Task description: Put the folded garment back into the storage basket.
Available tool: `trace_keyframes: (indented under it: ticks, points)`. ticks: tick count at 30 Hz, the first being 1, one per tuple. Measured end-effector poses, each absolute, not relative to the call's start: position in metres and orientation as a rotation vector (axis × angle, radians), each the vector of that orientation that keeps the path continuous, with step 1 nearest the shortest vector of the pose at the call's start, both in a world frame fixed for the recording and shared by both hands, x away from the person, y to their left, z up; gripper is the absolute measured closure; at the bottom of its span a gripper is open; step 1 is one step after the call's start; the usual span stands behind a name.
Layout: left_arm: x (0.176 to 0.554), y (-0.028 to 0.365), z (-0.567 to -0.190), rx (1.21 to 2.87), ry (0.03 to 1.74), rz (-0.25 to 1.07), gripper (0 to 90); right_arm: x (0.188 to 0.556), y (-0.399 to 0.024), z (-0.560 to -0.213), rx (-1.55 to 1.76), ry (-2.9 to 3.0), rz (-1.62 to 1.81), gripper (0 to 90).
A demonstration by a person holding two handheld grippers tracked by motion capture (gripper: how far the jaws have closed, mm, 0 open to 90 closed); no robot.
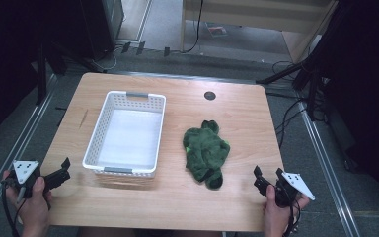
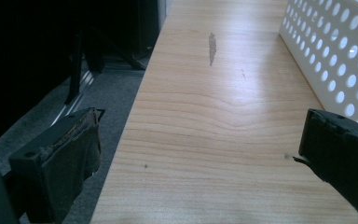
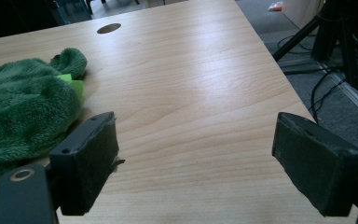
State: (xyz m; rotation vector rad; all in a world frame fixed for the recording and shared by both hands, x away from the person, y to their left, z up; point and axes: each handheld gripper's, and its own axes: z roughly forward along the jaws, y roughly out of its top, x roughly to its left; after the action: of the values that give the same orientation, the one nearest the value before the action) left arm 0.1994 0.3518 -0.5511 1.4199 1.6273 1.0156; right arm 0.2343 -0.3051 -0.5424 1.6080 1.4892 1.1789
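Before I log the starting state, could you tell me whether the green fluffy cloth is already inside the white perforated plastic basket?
No, the green fluffy cloth lies on the wooden table beside the white perforated plastic basket.

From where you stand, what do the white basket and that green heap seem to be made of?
The white basket looks like moulded plastic with a matte finish: its walls are thin, stiff and punched with even rows of round holes. The green heap appears to be soft fleece or terry cloth: fuzzy pile, loose folds. Exact fibre can't be told.

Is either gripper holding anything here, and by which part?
Nothing is held. The left gripper and right gripper are both open over bare table, apart from the green cloth.
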Motion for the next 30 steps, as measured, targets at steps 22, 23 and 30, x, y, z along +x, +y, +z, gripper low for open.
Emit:
trace_keyframes:
  ticks: [22,23,30]
  points:
    - [0.199,0.352,-0.551,1.441,1.579,0.951,0.0,0.244,-0.252,-0.474,1.505,1.672,1.232,23.1]
    - [0.200,0.352,-0.551,1.447,1.589,0.948,0.0,0.247,-0.246,-0.472,1.494,1.691,1.223,22.9]
    - [0.201,0.351,-0.551,1.489,1.615,0.935,0.0,0.268,-0.202,-0.458,1.464,1.827,1.187,15.2]
